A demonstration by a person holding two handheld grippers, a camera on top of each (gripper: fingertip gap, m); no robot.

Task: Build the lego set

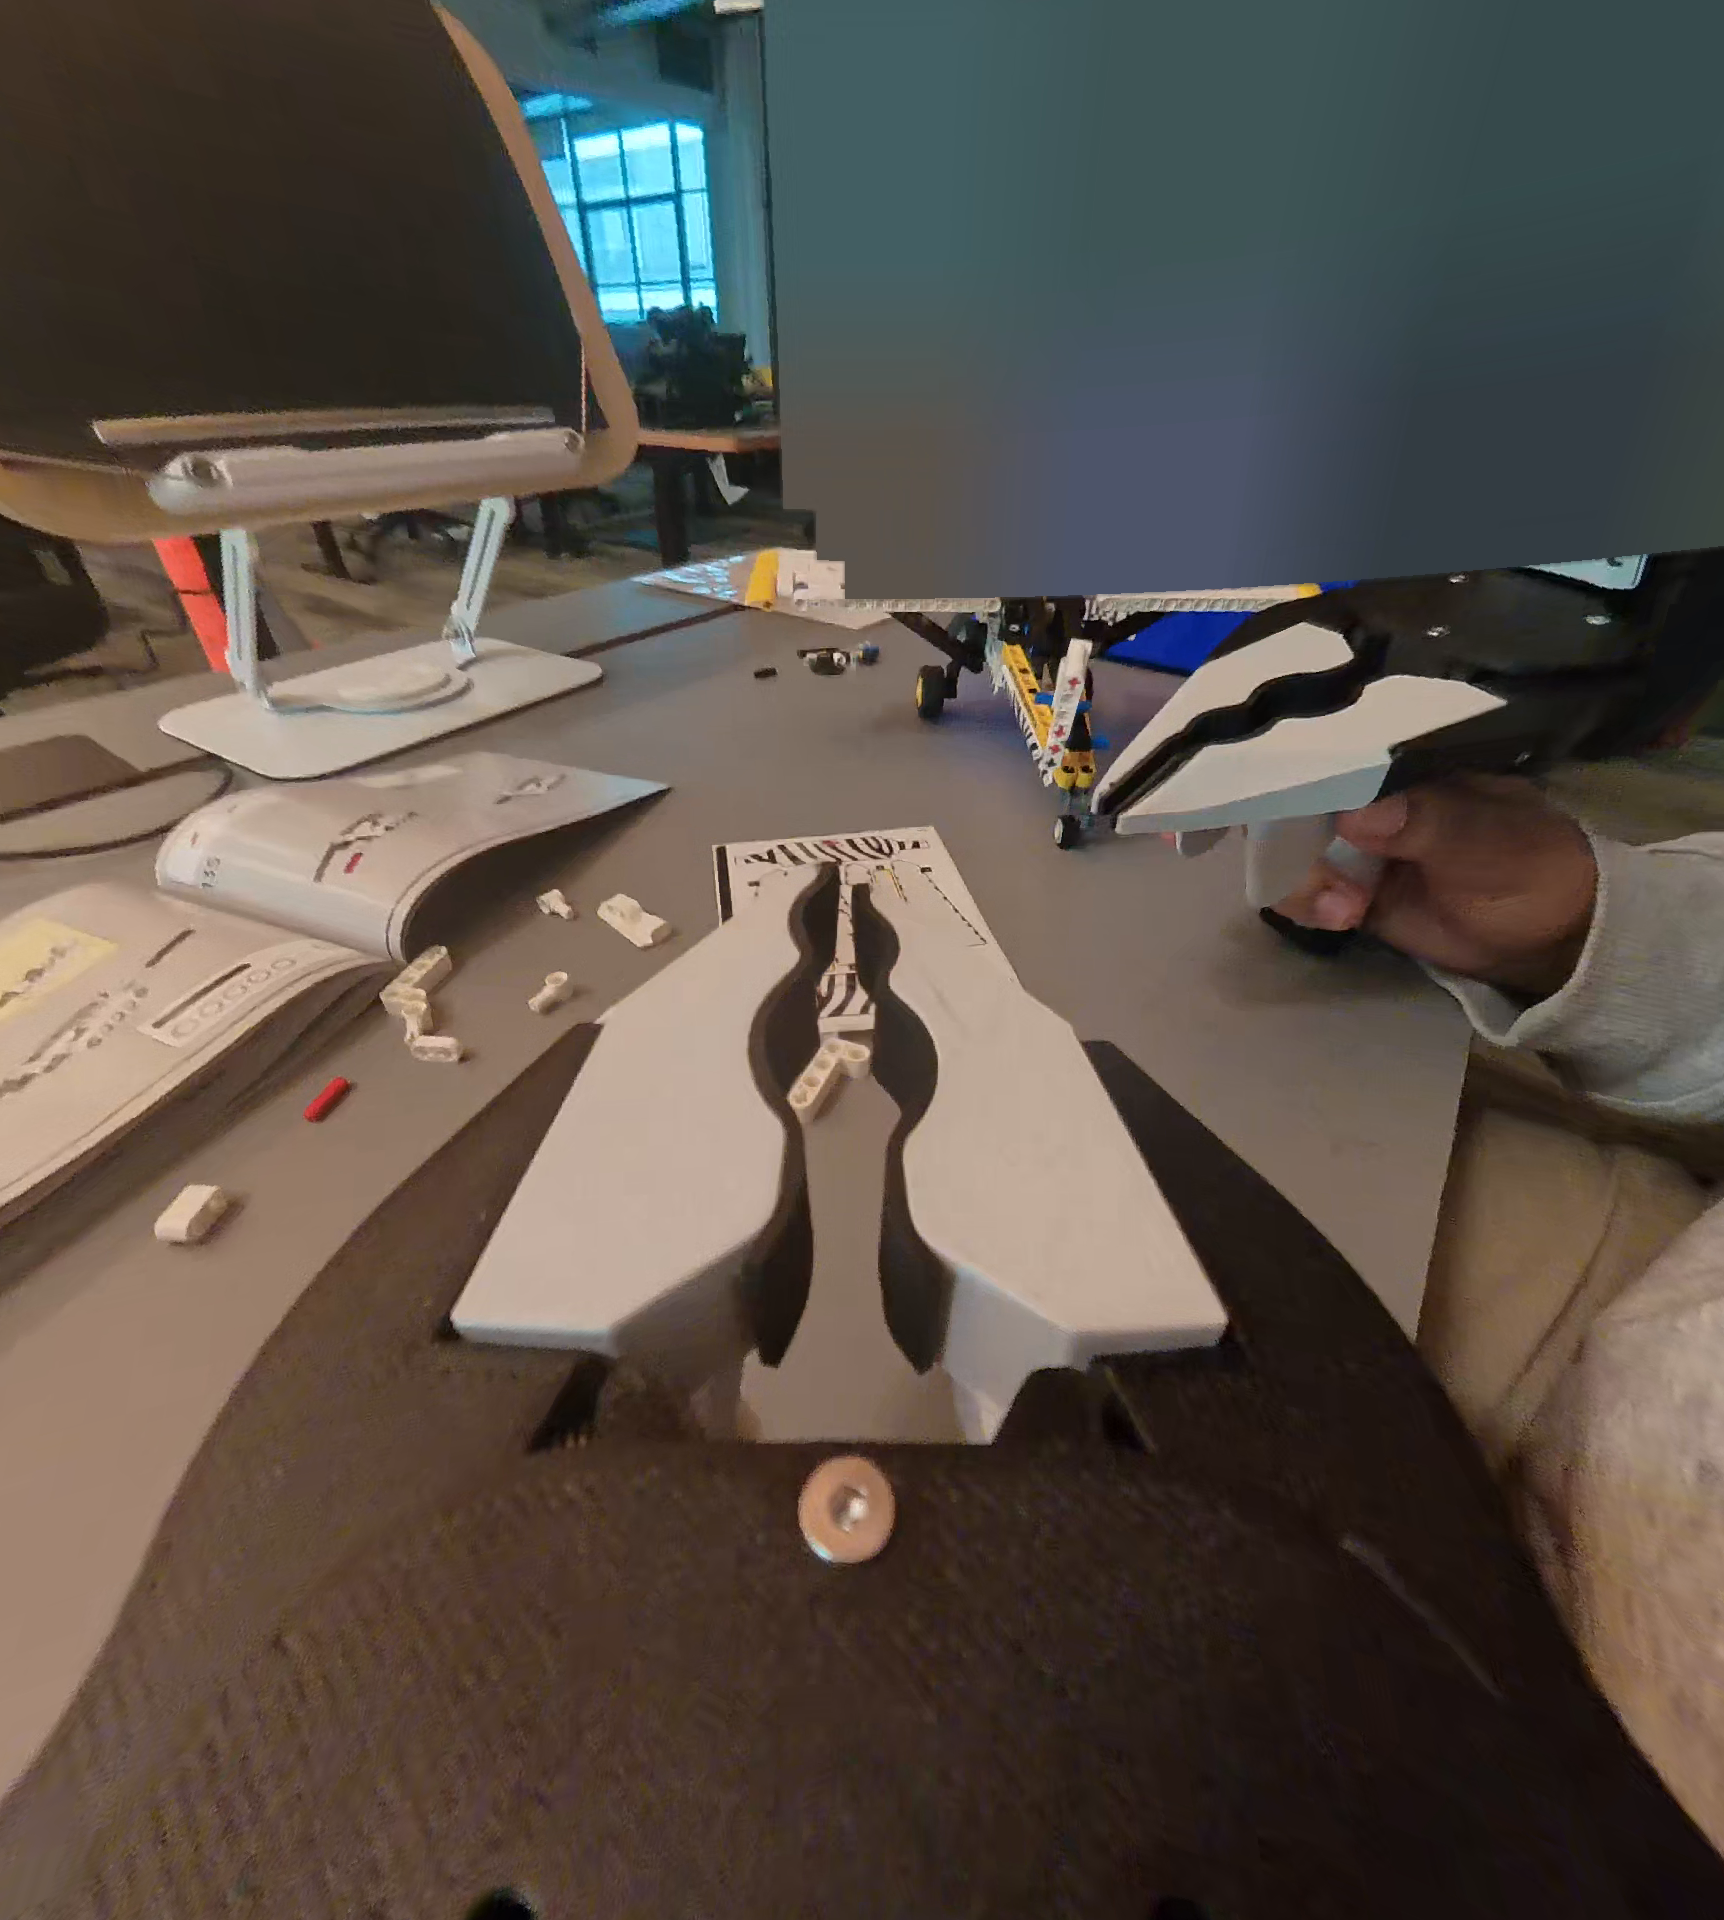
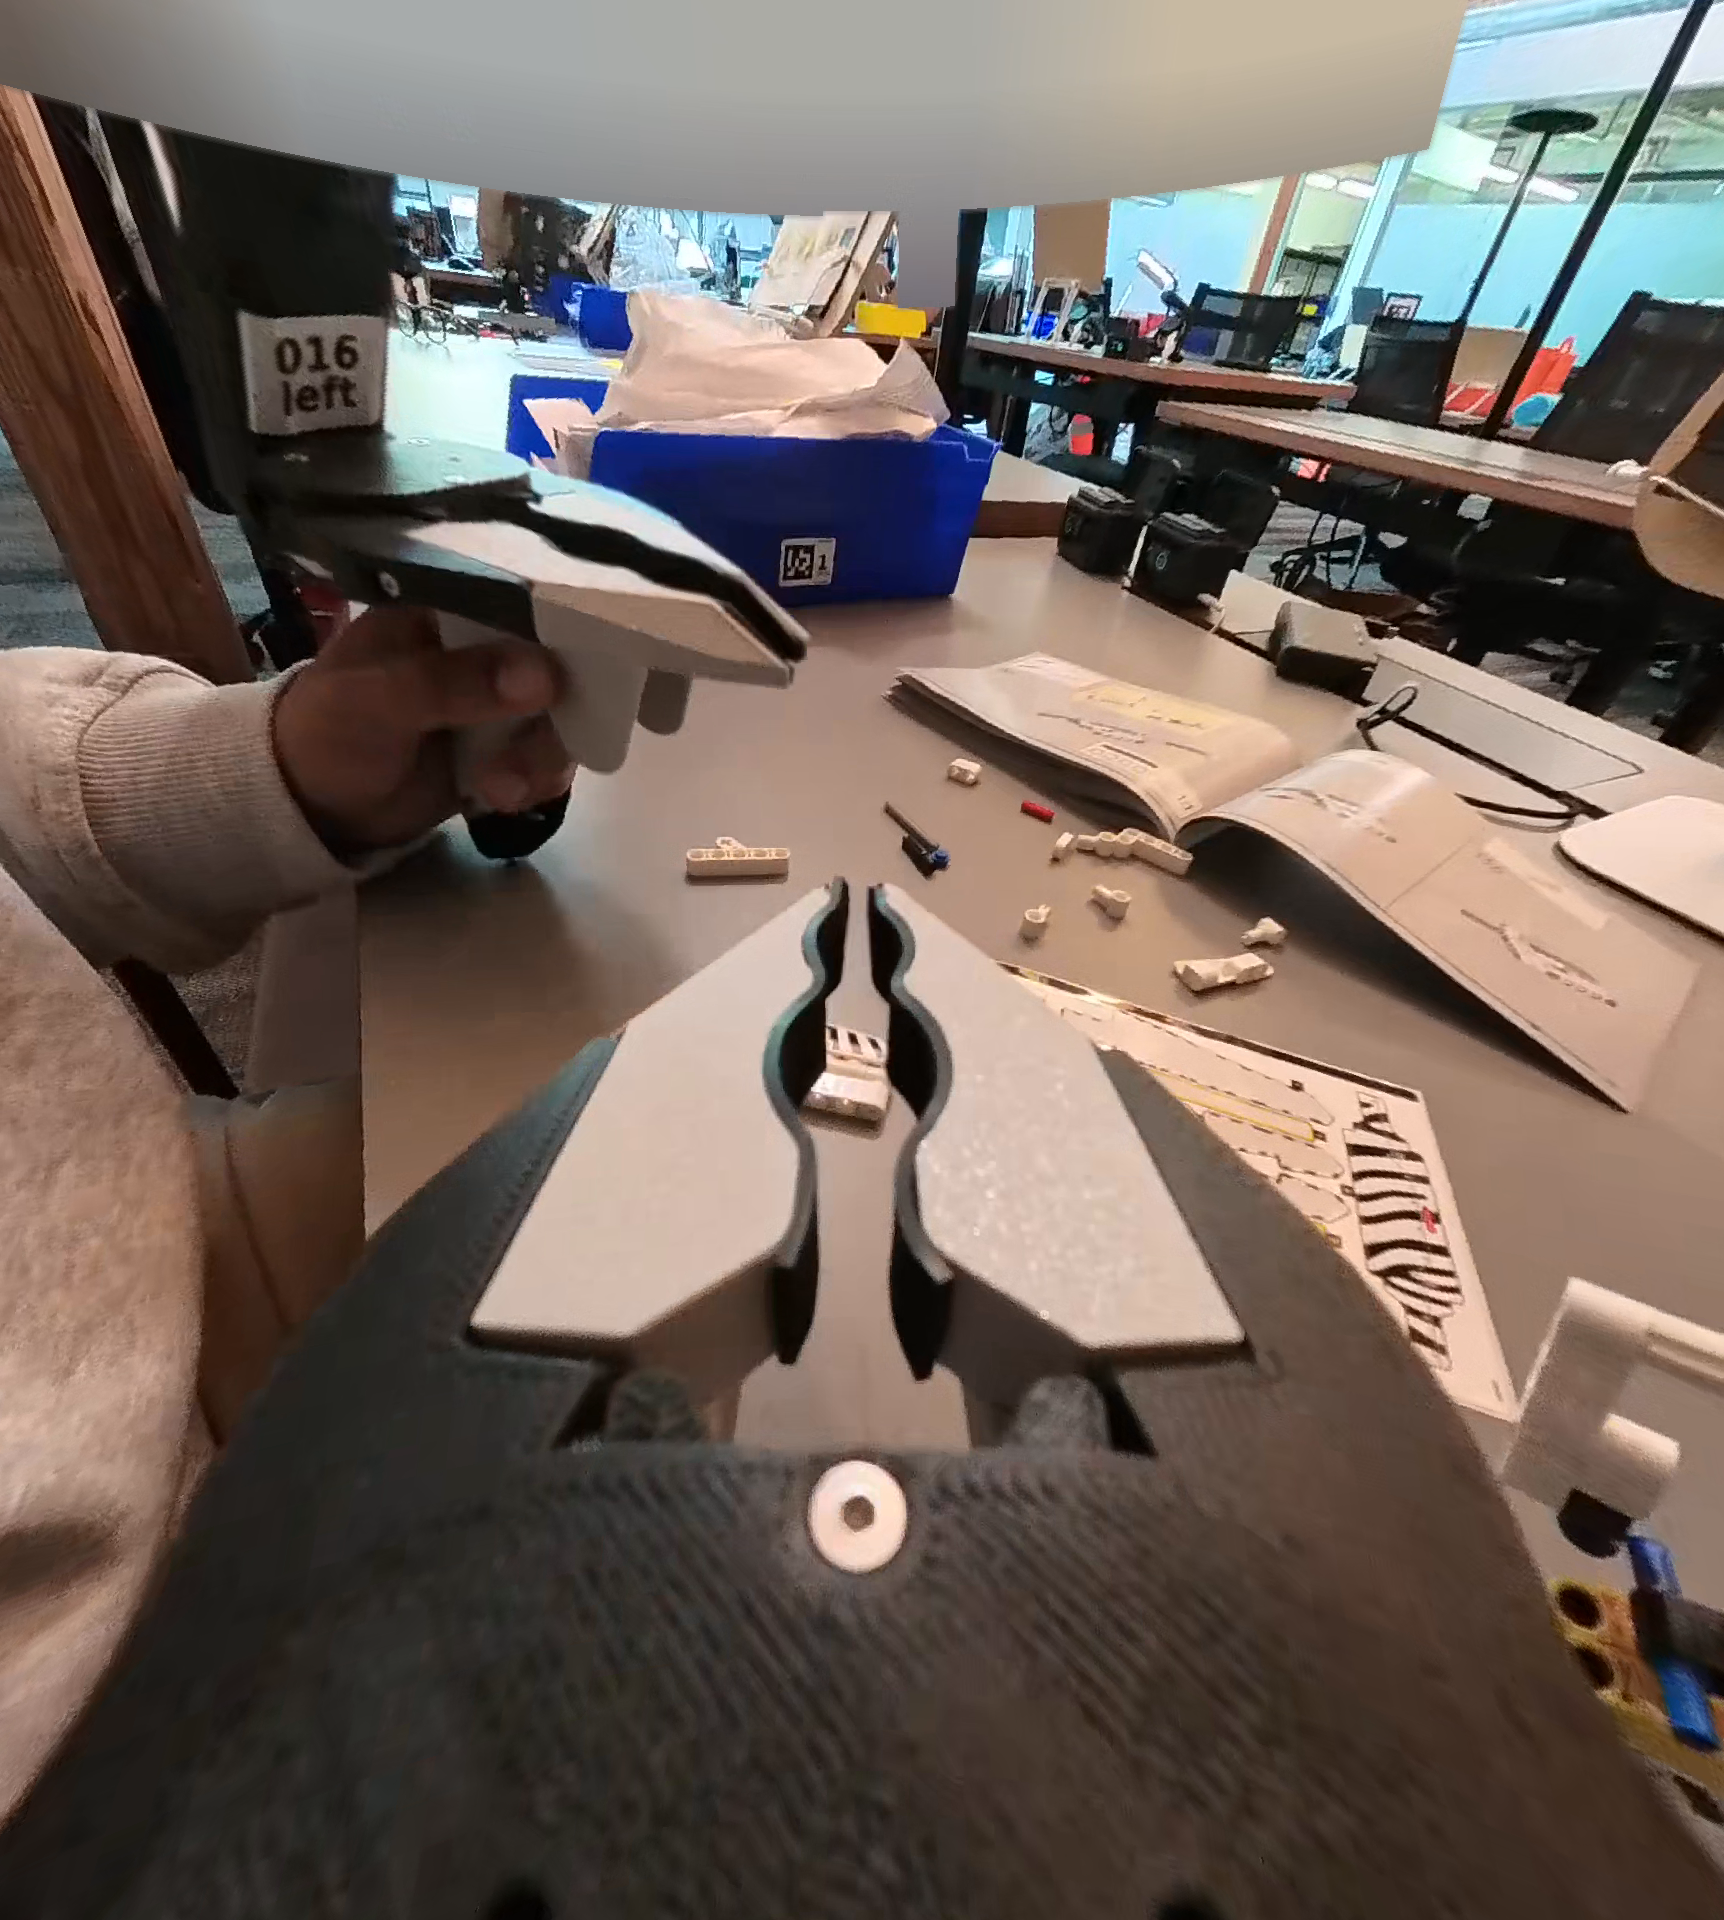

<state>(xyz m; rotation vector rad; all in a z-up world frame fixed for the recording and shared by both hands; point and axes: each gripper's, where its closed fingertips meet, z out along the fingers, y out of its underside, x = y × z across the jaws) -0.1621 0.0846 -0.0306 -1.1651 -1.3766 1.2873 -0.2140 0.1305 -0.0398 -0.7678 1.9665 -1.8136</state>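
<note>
My left gripper (image 1: 842, 883) is shut and hovers over the sticker sheet (image 1: 827, 854). A white L-shaped beam (image 1: 827, 1081) lies on the table beneath it, seen through the gap between the fingers. It also shows in the right wrist view (image 2: 785, 649), raised, with its tips together and nothing between them. My right gripper (image 2: 858, 896) is shut, with only table showing at its tips. A white striped piece (image 2: 853, 1081) lies below it. In the left wrist view, the right gripper (image 1: 1107, 810) sits beside a small wheel of the yellow and black Lego model (image 1: 1045, 696).
Several loose white pieces (image 1: 416, 997), a red pin (image 1: 326, 1098) and an open instruction booklet (image 1: 110, 987) lie at the left. A tablet stand (image 1: 370, 707) is behind them. A white beam (image 2: 738, 860), a black axle (image 2: 915, 836) and a blue bin (image 2: 785, 509) are ahead.
</note>
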